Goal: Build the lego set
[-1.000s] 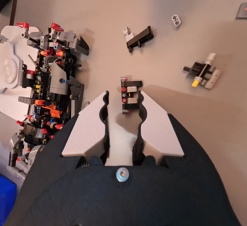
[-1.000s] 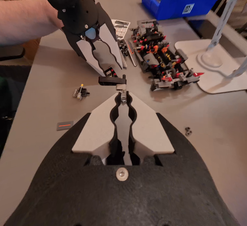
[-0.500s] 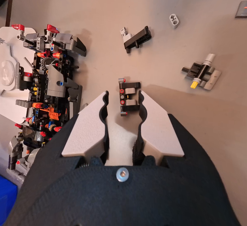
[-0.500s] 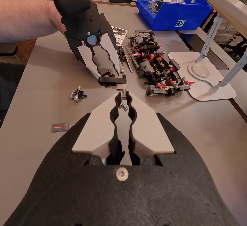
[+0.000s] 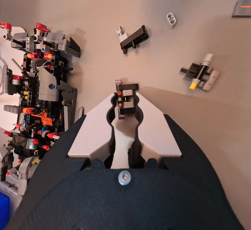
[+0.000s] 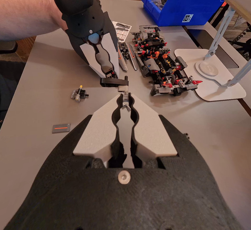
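A small black and grey subassembly with red pins lies on the grey table between my left gripper's jaws, which have closed against its sides. The right wrist view shows the same grip from the front. My right gripper hovers above the table with a narrow gap and nothing in it. Beyond its tips lies a black beam piece with a pale connector, which also shows in the left wrist view. The half-built car chassis lies to the left, and it appears in the right wrist view too.
A small assembly with a yellow pin, a grey connector and a grey tile with an orange line lie loose. A blue bin, a white stand base, grey blade panels and a printed sheet sit farther back. The left gripper's tips are roughly 15 cm from the right gripper's. The grey connector is about 10 cm from both grippers' fingertips.
My left gripper has moved forward over the small subassembly and its jaws have narrowed onto it. The right gripper has drawn back and up a little, with its gap unchanged.
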Demonstrator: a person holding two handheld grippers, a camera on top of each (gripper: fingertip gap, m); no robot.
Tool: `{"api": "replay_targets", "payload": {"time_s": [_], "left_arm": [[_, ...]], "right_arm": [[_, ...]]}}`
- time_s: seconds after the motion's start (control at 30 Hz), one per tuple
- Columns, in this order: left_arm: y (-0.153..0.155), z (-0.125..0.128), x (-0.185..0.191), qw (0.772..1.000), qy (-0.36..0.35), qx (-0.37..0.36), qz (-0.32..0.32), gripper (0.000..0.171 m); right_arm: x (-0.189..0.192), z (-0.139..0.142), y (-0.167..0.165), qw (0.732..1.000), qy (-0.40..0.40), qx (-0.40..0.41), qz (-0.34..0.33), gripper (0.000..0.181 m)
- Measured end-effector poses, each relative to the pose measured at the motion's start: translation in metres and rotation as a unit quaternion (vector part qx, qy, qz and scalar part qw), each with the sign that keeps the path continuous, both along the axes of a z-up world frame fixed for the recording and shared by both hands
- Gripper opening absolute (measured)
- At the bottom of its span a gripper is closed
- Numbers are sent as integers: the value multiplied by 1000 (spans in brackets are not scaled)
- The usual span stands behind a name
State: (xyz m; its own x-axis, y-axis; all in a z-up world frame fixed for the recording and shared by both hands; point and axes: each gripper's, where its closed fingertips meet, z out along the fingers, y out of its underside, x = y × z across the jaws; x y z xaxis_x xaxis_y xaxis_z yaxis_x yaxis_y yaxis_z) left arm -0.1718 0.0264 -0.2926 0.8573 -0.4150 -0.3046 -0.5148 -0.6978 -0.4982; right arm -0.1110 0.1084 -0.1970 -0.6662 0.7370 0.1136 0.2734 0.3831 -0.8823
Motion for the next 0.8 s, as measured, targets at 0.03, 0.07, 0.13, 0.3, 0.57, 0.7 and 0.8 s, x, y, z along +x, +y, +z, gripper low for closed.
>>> {"api": "replay_targets", "payload": {"time_s": [0.03,0.07,0.13,0.3,0.57,0.7,0.8], "left_arm": [[0,0,0,1000,2,0,-5,22],[0,0,1,1000,3,-1,-9,22],[-1,0,1,1000,5,-6,-17,22],[-2,1,0,1000,5,-11,-16,27],[-5,2,6,1000,12,-4,-13,36],[-5,2,7,1000,7,-2,-11,37],[-4,2,7,1000,5,-2,-11,35]], "right_arm": [[0,0,0,1000,0,0,0,5],[0,0,0,1000,0,0,0,5],[1,0,0,1000,0,0,1,5],[1,1,0,1000,0,-1,1,5],[1,0,0,1000,-3,-1,3,5],[1,0,0,1000,-4,-2,2,5],[1,0,0,1000,-4,-2,2,5]]}}
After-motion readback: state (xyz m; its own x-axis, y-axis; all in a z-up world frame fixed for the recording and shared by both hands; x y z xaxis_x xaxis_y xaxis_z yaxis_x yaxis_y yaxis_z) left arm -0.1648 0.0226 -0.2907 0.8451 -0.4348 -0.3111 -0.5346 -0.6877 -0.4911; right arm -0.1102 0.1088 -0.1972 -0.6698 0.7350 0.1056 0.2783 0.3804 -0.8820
